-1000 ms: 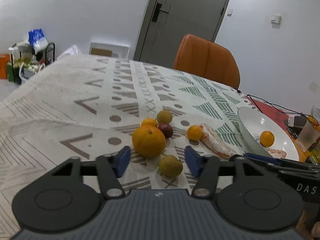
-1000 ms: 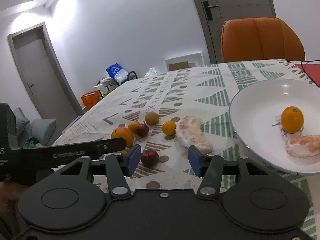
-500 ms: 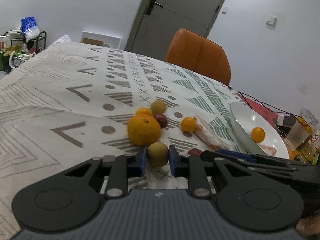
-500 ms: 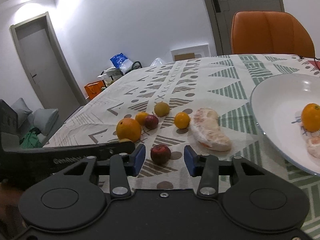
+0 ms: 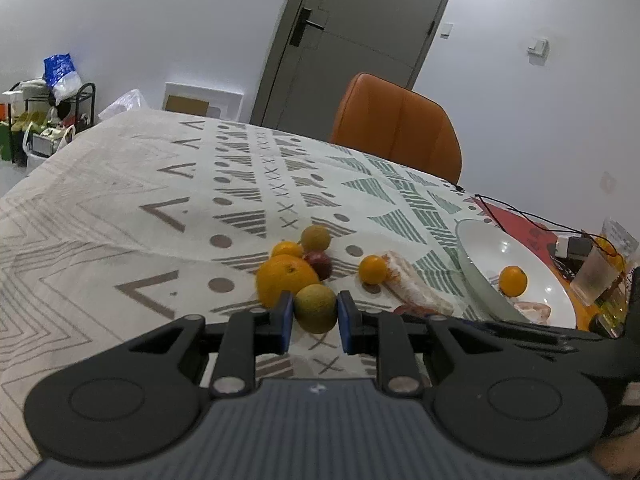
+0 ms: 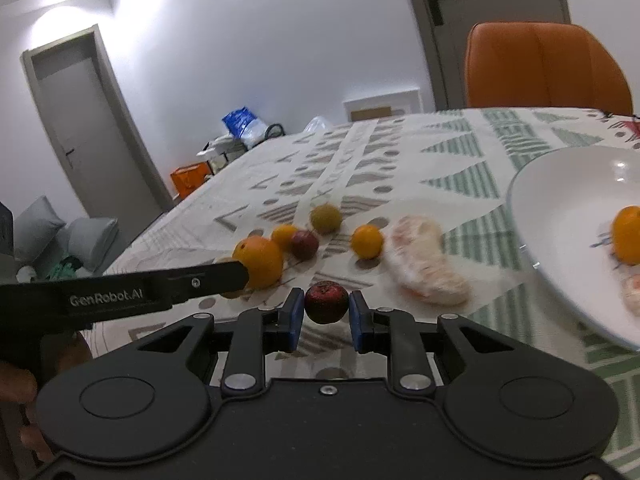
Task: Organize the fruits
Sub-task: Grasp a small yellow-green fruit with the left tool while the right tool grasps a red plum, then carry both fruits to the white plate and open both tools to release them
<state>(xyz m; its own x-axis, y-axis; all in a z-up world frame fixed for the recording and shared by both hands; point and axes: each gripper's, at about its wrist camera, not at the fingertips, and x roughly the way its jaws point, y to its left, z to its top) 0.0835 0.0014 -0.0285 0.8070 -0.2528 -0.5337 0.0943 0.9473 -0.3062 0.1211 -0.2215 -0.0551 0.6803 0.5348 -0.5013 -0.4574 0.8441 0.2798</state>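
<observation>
My left gripper is shut on a round green-brown fruit just in front of a big orange on the patterned tablecloth. The jaws of my right gripper are closing, and their blue pads press both sides of a small dark red fruit. Behind lie a second green fruit, another dark red fruit, two small oranges and a peeled citrus piece. A white bowl at the right holds one small orange and a peeled piece.
An orange chair stands at the table's far side. A plastic cup, cables and a red mat crowd the right edge beyond the bowl. The left gripper's finger crosses the right wrist view's left side.
Both grippers have narrowed from wide open: the left closed onto the green-brown fruit, then the right closed around the dark red fruit. The loose fruits have stayed in place.
</observation>
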